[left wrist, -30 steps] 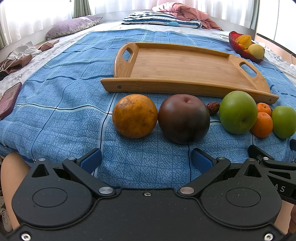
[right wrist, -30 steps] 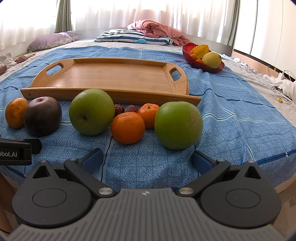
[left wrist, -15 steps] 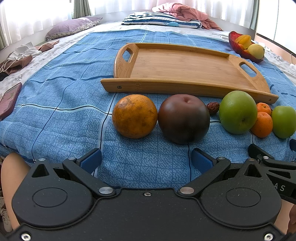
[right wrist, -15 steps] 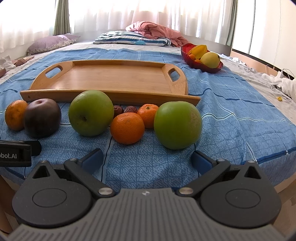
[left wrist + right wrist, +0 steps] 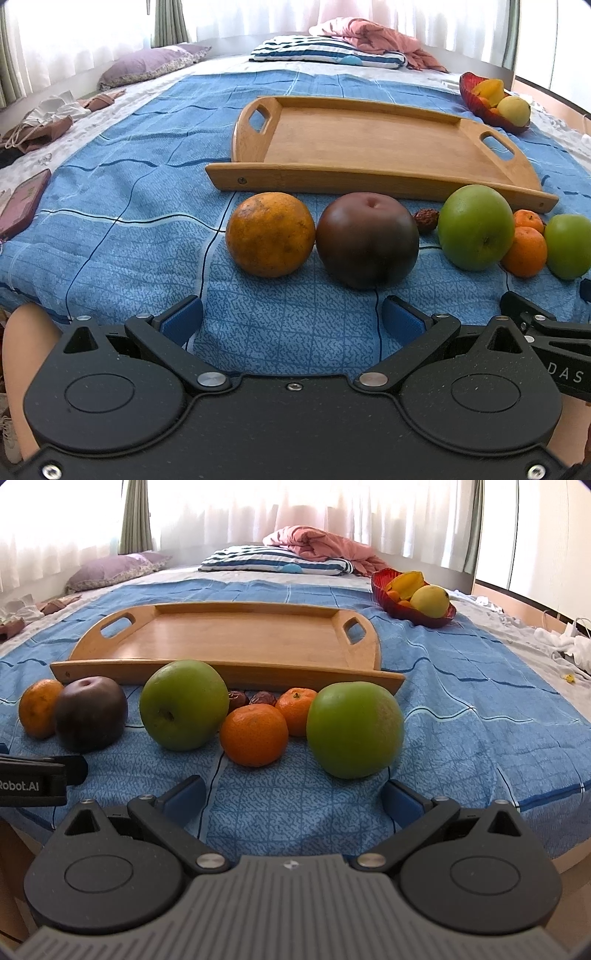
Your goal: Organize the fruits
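A: Left wrist view: a phone (image 5: 23, 204) at far left, the left gripper (image 5: 293, 320) spread before the orange (image 5: 270, 234) and dark plum (image 5: 367, 240).

B: Right wrist view: the right gripper (image 5: 294, 800) spread; two dates (image 5: 251, 699) show, fruit in a row before the bare wooden tray (image 5: 236, 637).

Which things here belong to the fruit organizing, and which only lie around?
For the job: tray, large orange, dark plum, two green apples, two small oranges, two dates.

Lying about: red bowl with its own fruit, pillows, pink blanket, phone, clothes.
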Available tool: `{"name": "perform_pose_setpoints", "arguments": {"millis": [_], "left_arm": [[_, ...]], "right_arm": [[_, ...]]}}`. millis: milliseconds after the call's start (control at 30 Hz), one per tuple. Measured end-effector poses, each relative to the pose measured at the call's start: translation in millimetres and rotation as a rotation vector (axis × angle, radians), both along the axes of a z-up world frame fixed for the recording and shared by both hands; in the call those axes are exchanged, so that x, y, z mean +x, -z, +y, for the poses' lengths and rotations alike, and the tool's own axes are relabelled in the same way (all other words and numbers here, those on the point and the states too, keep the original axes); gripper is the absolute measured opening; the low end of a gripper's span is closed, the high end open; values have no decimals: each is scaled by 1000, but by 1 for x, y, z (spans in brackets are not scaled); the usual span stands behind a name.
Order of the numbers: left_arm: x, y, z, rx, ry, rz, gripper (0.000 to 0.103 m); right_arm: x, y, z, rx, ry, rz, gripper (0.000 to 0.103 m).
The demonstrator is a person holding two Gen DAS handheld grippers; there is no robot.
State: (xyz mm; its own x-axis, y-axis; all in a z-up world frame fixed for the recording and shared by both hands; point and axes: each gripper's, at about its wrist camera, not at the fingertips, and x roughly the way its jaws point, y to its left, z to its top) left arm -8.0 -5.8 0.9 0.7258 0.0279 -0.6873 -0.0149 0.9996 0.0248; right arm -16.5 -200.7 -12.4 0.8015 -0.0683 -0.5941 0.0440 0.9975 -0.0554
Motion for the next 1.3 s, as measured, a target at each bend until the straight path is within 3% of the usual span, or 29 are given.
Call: {"name": "perform_pose_setpoints", "arguments": {"millis": [167, 400, 533, 600, 867, 1200, 1300], "left_arm": [[0, -6, 2, -8, 12, 9, 103], [-12, -25, 11, 18, 29, -91, 102], [-12, -39, 16, 33, 27, -151, 87], [-9, -42, 19, 21, 20, -156, 79], [-2, -32, 17, 21, 23, -119, 47], [4, -25, 17, 7, 22, -119, 50], [6, -24, 17, 16, 12, -128, 56]], "right_arm": [[-6, -4, -6, 21, -10, -31, 102], [-14, -14, -22, 74, -14, -73, 72], [-16, -18, -29, 87, 15, -71, 56], [-18, -19, -31, 94, 30, -75, 53], [-19, -28, -32, 40, 36, -133, 51], [-2, -23, -38, 14, 48, -142, 65], [4, -22, -42, 21, 50, -144, 71]]}}
